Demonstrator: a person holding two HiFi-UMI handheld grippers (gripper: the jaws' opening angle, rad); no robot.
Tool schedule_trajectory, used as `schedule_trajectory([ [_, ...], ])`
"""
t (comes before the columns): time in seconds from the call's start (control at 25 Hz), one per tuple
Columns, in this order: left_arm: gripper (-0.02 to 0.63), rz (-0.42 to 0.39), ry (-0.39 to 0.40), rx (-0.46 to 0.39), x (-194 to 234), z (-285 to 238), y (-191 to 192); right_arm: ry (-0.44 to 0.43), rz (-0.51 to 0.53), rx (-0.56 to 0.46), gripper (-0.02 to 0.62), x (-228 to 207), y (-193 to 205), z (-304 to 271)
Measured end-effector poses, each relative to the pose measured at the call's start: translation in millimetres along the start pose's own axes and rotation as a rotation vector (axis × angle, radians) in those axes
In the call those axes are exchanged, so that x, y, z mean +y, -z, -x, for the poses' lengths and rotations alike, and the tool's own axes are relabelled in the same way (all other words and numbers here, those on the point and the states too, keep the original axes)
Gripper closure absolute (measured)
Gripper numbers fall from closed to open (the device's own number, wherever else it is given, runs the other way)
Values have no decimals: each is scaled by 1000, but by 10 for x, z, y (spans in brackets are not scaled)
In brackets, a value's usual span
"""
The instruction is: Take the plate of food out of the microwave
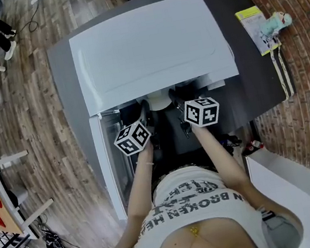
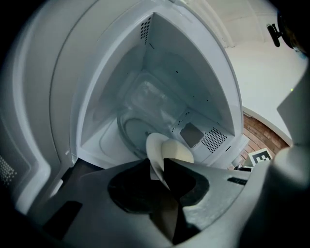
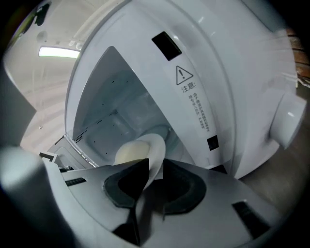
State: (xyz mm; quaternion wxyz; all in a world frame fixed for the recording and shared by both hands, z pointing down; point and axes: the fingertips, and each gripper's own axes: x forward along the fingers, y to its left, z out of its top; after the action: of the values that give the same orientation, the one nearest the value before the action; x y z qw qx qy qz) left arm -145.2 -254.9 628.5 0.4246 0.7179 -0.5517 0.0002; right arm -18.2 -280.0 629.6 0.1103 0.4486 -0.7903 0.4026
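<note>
The left hand-held gripper (image 2: pixel 157 168) is clamped on the rim of a white plate (image 2: pixel 156 150). Its dark jaws pinch the edge from both sides, and the plate stands tilted, nearly edge-on to that camera. A pale, rounded mound of food (image 2: pixel 178 153) sits on the plate just beyond the jaws, on the side away from the left grip.

The right hand-held gripper (image 3: pixel 156 169) bites the opposite rim of the same plate in the same way, with its jaws shut on the edge. Here the food lies just past its tips, toward the other gripper.

Ahead of both grippers gapes the white cavity of the microwave (image 1: pixel 147 44). Its glass turntable (image 2: pixel 135 127) lies behind and below the plate, so the plate is at the mouth of the opening, held between the two grips. Whether it touches the turntable I cannot tell.

From the head view both grippers reach side by side under the microwave's front edge, each with its marker cube close behind. The open door (image 1: pixel 106 164) hangs outboard of the left one.

Beside the right gripper, past the cavity's edge, the front panel shows a warning triangle (image 3: pixel 183 74) with print under it, and a round knob (image 3: pixel 286 121) farther out.

The microwave stands on a dark desk (image 1: pixel 247 74).
</note>
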Motion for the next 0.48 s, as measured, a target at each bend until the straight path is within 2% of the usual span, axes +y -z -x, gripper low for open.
schedule_trajectory([
  [0.48,514,9,12,-9,-84,195,105,8,15,-10,508,86,81,215],
])
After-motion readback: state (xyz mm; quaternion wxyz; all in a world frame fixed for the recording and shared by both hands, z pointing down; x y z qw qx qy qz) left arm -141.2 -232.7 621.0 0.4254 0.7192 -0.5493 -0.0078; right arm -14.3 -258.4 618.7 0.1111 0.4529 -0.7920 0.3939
